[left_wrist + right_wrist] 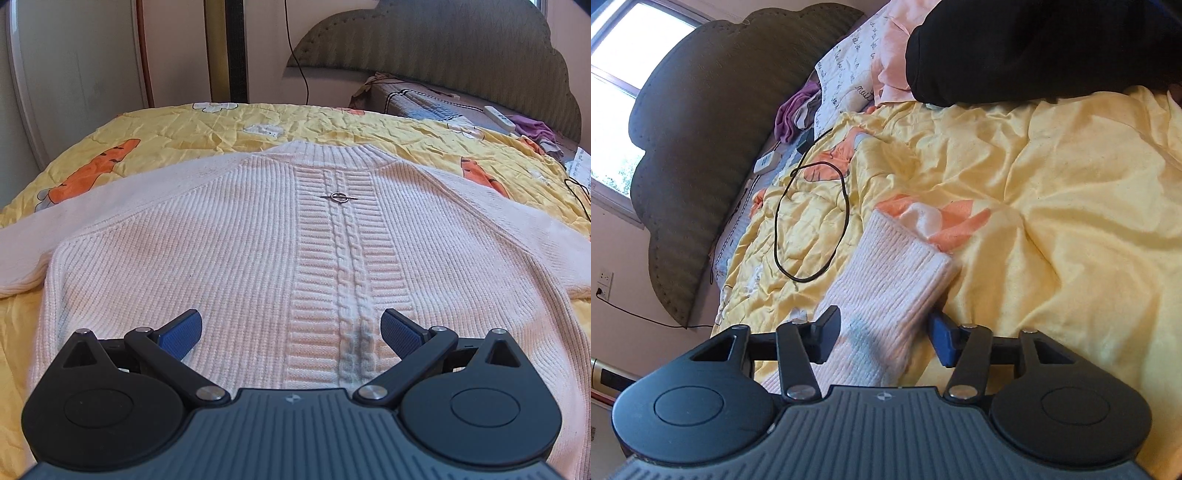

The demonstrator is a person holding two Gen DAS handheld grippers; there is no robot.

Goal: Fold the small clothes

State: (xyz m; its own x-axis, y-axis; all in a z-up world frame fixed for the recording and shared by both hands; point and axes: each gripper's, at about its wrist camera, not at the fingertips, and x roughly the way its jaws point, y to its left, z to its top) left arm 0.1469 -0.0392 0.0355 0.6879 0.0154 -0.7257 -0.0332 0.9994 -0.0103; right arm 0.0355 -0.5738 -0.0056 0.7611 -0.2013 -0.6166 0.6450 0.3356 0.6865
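Right tongs (pixel 884 338) straddling sweater sleeve (pixel 886 280), left tongs (pixel 291 334) over hem

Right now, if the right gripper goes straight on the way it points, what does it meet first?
The right gripper already has the pale knit sleeve between its fingers; going on it would run along that sleeve toward the cuff. Whether the pads touch it yet is unclear.

Left wrist view: taken from behind left gripper (pixel 291 332), angled down, close over sweater (pixel 229 236), facing headboard (pixel 461 48). Right wrist view: rolled sideways, taken from behind right gripper (pixel 886 332), close over sleeve cuff (pixel 897 254). Shared: yellow quilt (pixel 166 125), headboard, black cable (pixel 812 221), same sweater.
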